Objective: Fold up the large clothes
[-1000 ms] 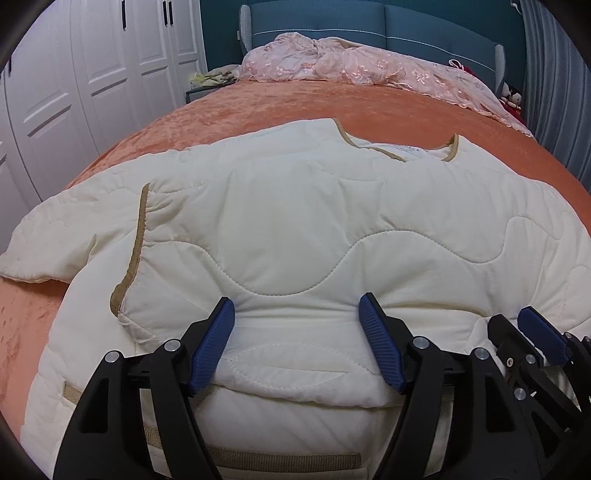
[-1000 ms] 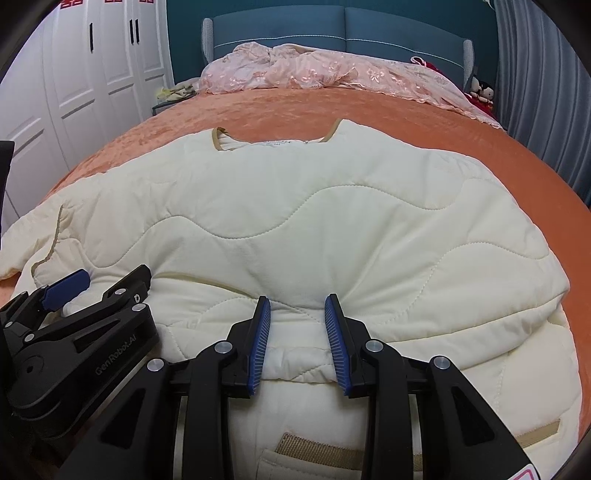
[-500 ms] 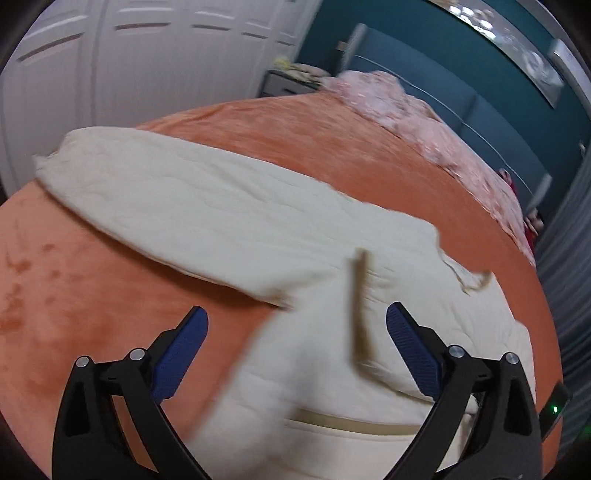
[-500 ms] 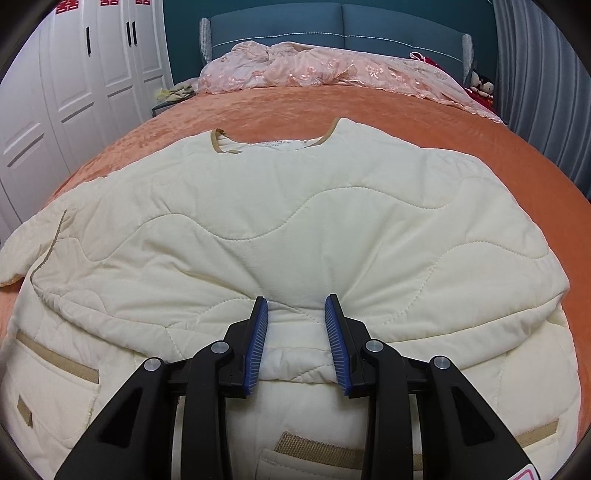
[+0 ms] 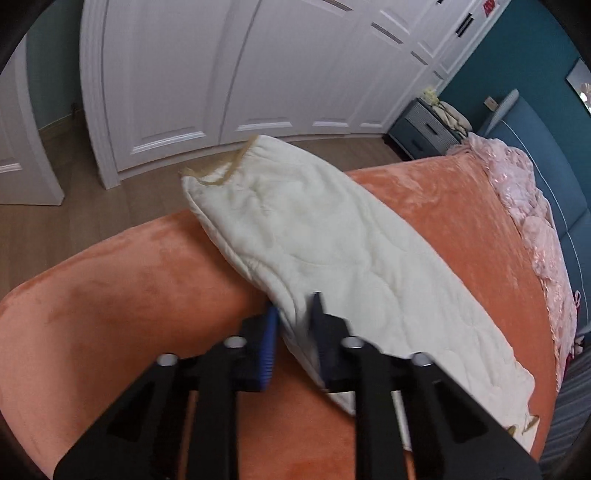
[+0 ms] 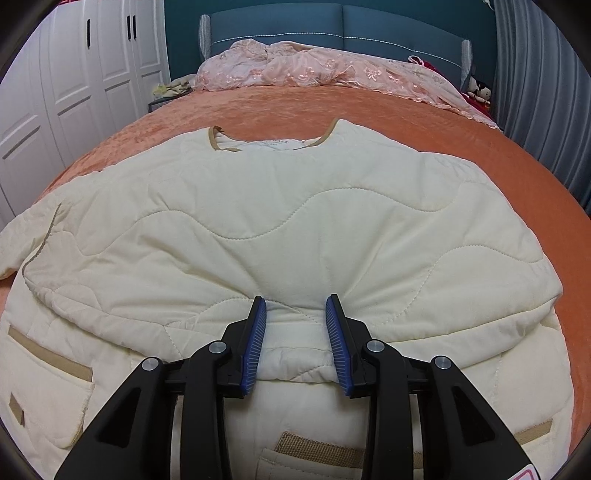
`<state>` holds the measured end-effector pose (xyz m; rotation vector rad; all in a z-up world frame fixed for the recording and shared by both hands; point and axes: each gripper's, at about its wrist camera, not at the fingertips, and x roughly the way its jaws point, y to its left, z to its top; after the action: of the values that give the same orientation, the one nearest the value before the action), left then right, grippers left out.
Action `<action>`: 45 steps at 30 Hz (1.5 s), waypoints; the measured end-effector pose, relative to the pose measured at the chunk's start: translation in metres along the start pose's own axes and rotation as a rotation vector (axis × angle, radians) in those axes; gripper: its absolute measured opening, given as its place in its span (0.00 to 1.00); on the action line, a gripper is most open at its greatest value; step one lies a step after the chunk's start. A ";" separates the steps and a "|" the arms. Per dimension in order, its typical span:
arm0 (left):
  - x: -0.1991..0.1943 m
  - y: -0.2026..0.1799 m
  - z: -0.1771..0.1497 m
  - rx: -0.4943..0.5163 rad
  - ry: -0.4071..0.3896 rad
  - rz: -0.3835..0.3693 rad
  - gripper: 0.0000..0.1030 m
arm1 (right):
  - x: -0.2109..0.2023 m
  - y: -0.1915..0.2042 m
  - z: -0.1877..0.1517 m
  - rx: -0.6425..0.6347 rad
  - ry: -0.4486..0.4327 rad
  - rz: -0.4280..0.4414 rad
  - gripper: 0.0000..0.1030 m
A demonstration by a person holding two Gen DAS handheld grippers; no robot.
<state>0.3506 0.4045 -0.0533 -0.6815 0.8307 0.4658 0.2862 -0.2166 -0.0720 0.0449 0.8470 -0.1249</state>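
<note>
The left tongs (image 5: 293, 325) have just been closing and now pinch the near edge of the sleeve (image 5: 332, 254) of the cream quilted jacket (image 6: 295, 221), cloth squeezed between the blue pads. The sleeve stretches away from them across the corner of the bed, its tan-trimmed cuff (image 5: 221, 170) reaching past the bed's edge above the wooden floor (image 5: 74, 206). The right tongs (image 6: 295, 332) stand partly open over a folded ridge of the jacket's lower hem, the cloth bunched between their blue pads and touching both

The jacket lies spread flat on the orange velvety bedspread (image 6: 369, 107), tan-edged neckline (image 6: 273, 144) toward the headboard, tan-trimmed pockets nearest the right tongs. Beyond it a crumpled pink embroidered cover (image 6: 314, 70) lies along the head of the bed against the blue padded headboard (image 6: 295, 22). White panelled wardrobe doors (image 5: 221, 74) run along the left wall, with a dark grey nightstand (image 5: 421, 129) at their far end. Grey curtains (image 6: 543, 81) hang on the right, and small plush toys (image 6: 478, 90) sit by the headboard
</note>
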 end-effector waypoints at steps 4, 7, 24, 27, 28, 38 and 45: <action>-0.048 -0.083 -0.012 0.163 -0.095 -0.147 0.05 | -0.001 0.000 0.001 -0.001 0.001 -0.003 0.32; -0.105 -0.172 -0.042 0.332 -0.146 -0.314 0.05 | -0.014 -0.003 0.004 0.024 -0.012 -0.017 0.41; -0.128 -0.309 -0.336 0.554 0.275 -0.560 0.62 | -0.125 -0.118 -0.041 0.272 -0.049 0.053 0.68; -0.099 -0.266 -0.286 0.410 0.276 -0.462 0.62 | -0.110 -0.124 -0.022 0.333 -0.061 0.089 0.68; -0.093 -0.255 -0.272 0.374 0.270 -0.441 0.62 | -0.104 -0.126 -0.014 0.349 -0.062 0.101 0.68; -0.021 -0.196 -0.215 0.136 0.355 -0.401 0.55 | -0.028 -0.156 0.031 0.552 0.016 0.024 0.68; -0.052 -0.216 -0.186 0.194 0.202 -0.427 0.08 | -0.071 -0.132 0.087 0.400 -0.154 0.222 0.02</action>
<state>0.3582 0.1167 -0.0240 -0.7086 0.8771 -0.0699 0.2870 -0.3486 0.0402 0.4973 0.6483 -0.0864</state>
